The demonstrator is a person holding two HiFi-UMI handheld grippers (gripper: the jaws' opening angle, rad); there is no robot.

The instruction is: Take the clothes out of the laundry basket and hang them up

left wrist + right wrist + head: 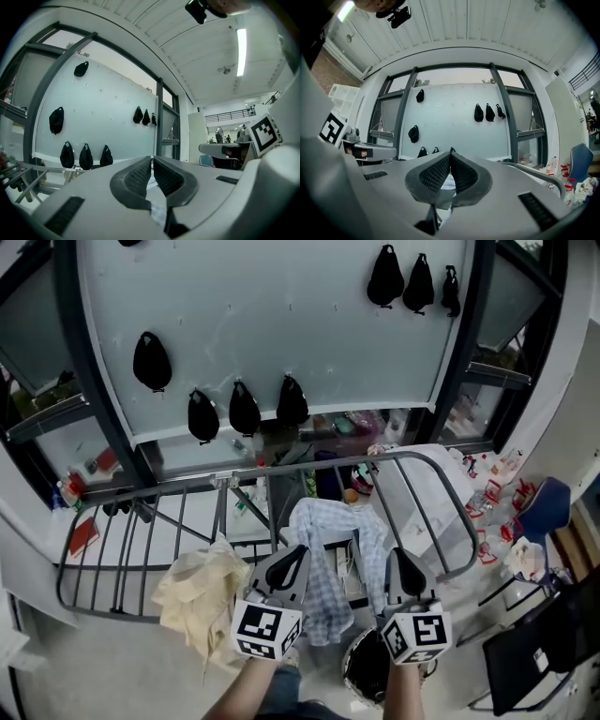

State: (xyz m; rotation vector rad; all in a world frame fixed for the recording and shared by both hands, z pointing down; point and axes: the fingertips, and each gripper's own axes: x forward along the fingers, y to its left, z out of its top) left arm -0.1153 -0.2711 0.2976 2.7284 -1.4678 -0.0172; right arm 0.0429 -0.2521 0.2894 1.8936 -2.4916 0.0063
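A blue-and-white checked garment (330, 601) is draped over the grey drying rack (424, 461) and hangs down its near side. Both grippers point level, side by side just above it. The left gripper (298, 557) (153, 161) has its pads together. The right gripper (403, 559) (450, 154) is closed too. Pale cloth shows below, through the gap behind each pair of pads, but none sticks out at the tips. The dark round laundry basket (367, 669) sits on the floor under the right gripper, mostly hidden.
A cream cloth (202, 601) hangs over the rack's near left edge. Several black bags (244, 411) hang on the pale wall panel beyond the rack. Bottles and clutter (502, 512) lie on the floor at right, beside a black chair (544, 648).
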